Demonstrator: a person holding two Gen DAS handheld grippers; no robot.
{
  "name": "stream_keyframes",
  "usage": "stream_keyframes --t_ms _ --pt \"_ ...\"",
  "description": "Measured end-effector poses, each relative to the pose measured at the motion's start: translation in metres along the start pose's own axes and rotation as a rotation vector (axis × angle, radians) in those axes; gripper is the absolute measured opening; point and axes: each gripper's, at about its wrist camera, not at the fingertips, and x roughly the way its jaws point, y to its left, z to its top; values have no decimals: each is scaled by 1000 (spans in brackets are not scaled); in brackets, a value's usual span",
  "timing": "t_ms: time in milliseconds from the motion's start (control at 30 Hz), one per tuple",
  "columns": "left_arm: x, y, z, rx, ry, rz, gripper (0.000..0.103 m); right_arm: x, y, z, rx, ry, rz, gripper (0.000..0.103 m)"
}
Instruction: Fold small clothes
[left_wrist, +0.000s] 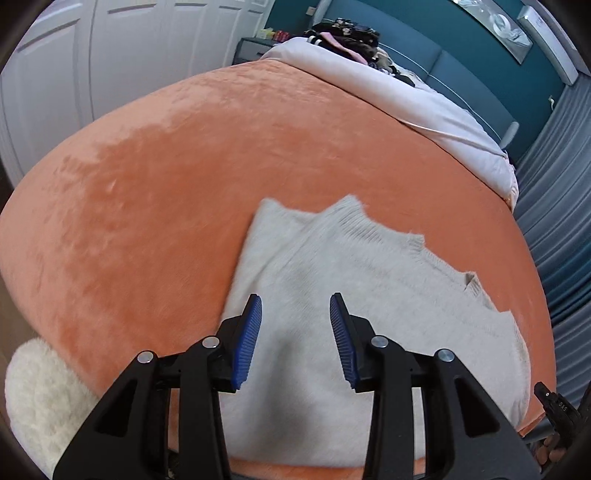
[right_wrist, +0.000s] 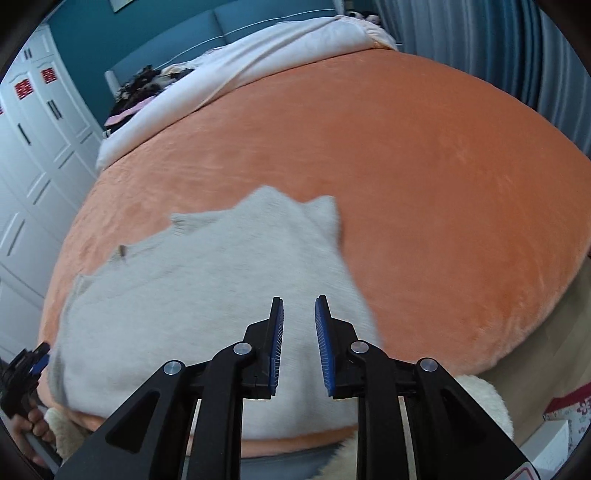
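A small cream knitted sweater (left_wrist: 351, 280) lies flat on the orange bedspread (left_wrist: 166, 177) near the bed's front edge, its ribbed collar pointing away from me. It also shows in the right wrist view (right_wrist: 207, 280). My left gripper (left_wrist: 295, 306) is open and empty, hovering over the sweater's near left part. My right gripper (right_wrist: 299, 306) is open and empty, hovering over the sweater's near right part. The left gripper shows at the left edge of the right wrist view (right_wrist: 27, 363).
A pale folded duvet (left_wrist: 424, 103) and a heap of dark clothes (left_wrist: 351, 37) lie at the head of the bed. White wardrobe doors (left_wrist: 92, 55) stand to the left, blue curtains (left_wrist: 561, 221) to the right. A fluffy cream sleeve (left_wrist: 40, 398) shows at lower left.
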Motion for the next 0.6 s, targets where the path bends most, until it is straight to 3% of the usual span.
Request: stream_keyframes --t_ms 100,200,267,400,467,567,600 --pt "24 -15 5 40 51 34 37 20 35 3 -54 45 18 20" --pt "55 -15 1 47 141 97 37 53 50 -2 -82 138 -31 20" --pt "61 -15 -4 73 132 118 39 79 45 -7 -72 196 -62 17" --pt "62 -27 -10 162 104 166 39 74 42 -3 -47 184 -52 14" --pt "54 -27 -6 136 87 138 39 58 43 4 -62 118 -51 14" --pt "50 -23 10 77 73 95 41 41 29 25 -34 30 -42 24" --pt "54 -22 16 71 77 96 41 40 24 33 -12 16 -41 31"
